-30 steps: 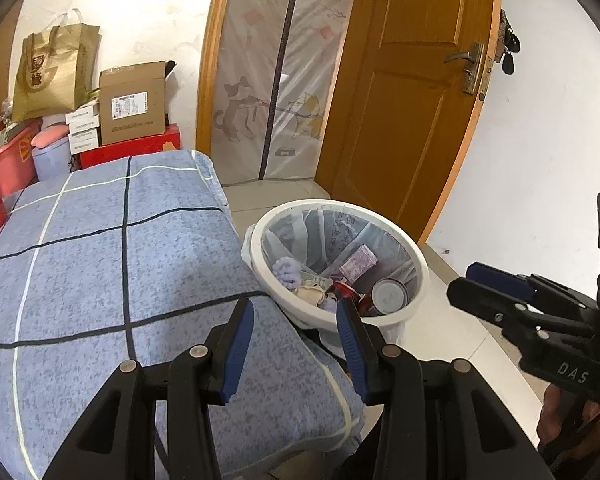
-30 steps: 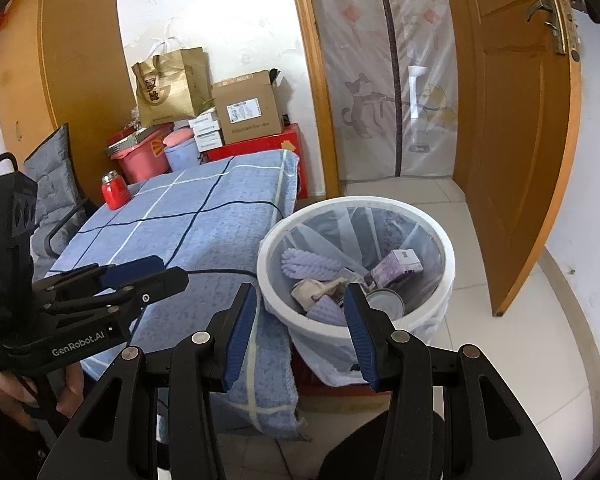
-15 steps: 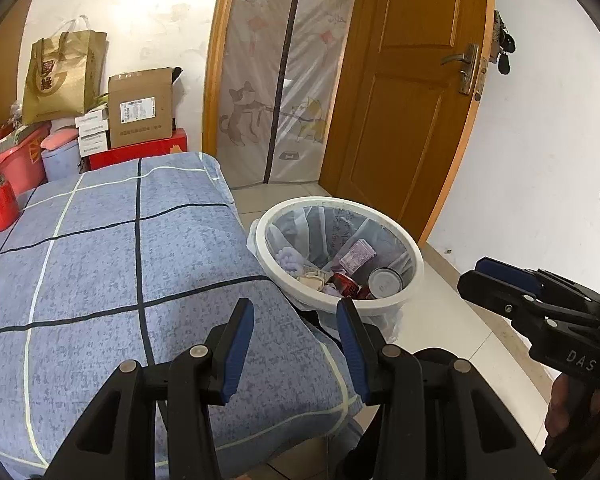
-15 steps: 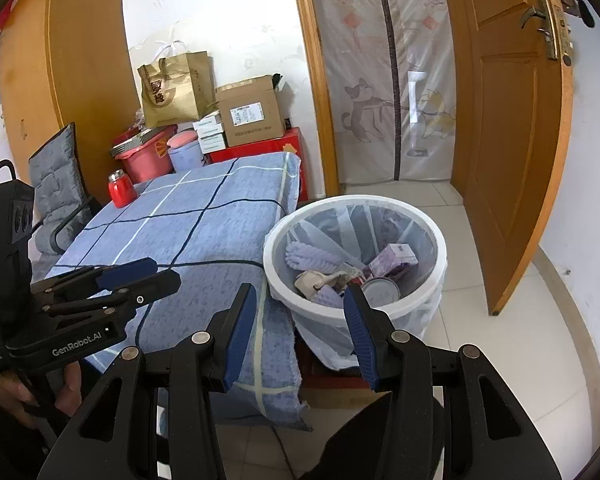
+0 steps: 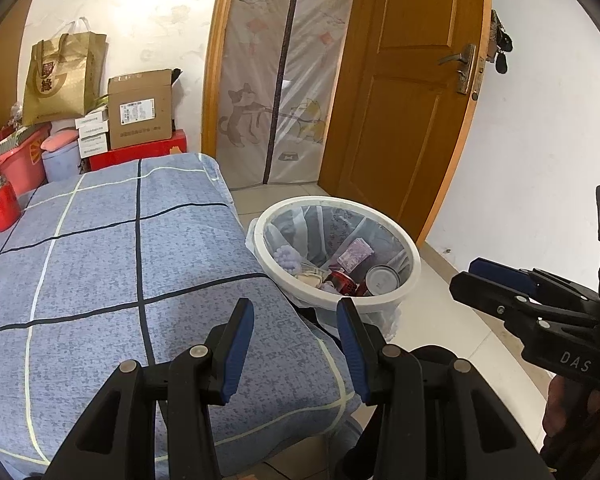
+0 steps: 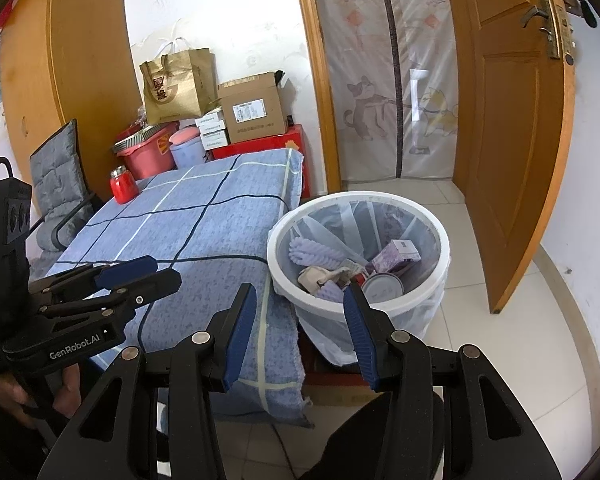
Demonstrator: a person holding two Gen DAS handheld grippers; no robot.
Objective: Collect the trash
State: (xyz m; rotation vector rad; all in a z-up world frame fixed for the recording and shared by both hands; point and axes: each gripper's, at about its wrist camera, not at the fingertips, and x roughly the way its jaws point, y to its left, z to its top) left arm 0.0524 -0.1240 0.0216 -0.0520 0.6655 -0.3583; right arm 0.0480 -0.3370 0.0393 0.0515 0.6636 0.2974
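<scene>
A white bin point(image 5: 319, 200) point(image 6: 359, 197) with a clear liner stands on the floor at the table's right corner. In it lie a purple carton point(image 6: 397, 254), a tin can point(image 6: 381, 286), a purple bristly brush point(image 6: 315, 250), crumpled paper point(image 6: 315, 276) and a red can point(image 5: 341, 280). My left gripper point(image 5: 296, 320) hovers open over the table's near corner, left of the bin, with nothing between its fingers. My right gripper point(image 6: 300, 308) hangs open in front of the bin, also empty. The left gripper point(image 6: 140, 272) and the right gripper point(image 5: 495, 280) each show in the other's view.
A table under a blue checked cloth point(image 5: 100, 260) carries a red bottle point(image 5: 3, 204) at its far left. Boxes point(image 5: 140, 110), a paper bag point(image 5: 62, 76) and pink tubs are stacked behind. A wooden door point(image 5: 411, 100) stands open on the right. A cushioned chair point(image 6: 56, 184) is on the left.
The left gripper has drawn back a little from the bin, which now looks smaller and farther, then held still. The right gripper has barely shifted. Both jaws stay as wide as before.
</scene>
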